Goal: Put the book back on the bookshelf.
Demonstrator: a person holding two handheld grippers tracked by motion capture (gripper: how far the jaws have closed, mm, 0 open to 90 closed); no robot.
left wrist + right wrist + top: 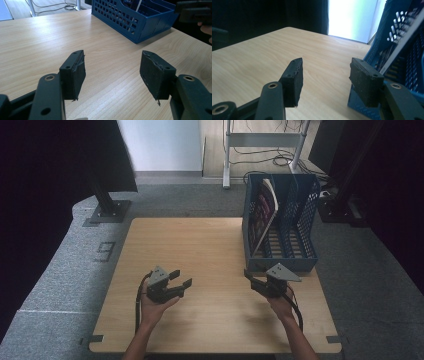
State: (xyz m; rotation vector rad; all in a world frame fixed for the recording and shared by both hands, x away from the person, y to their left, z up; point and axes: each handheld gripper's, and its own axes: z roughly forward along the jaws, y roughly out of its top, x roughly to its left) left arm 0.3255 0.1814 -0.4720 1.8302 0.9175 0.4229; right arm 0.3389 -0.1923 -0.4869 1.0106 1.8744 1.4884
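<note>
Pale wood grain runs across the worktop [200,250], which stands on grey carpet with dark curtains at both sides. Near its front edge, left of the middle, the left gripper [181,279] rests in a hand, its jaws spread wide with bare wood between them; in the left gripper view its pads [75,72] hold nothing and point toward the far right corner. Toward the front right, the right gripper [251,279] is held just in front of the blue file rack [305,220], close to the rack's near left corner but not touching it. Its jaws stand apart with nothing between them; in the right gripper view the rack's perforated wall [404,50] rises right beside the right-hand pad [364,80]. The rack sits along the right edge of the worktop, reaching to the far right corner, with slatted compartments open at the top. A magazine [262,215] with a dark red cover leans upright in the leftmost compartment, well beyond both grippers.
</note>
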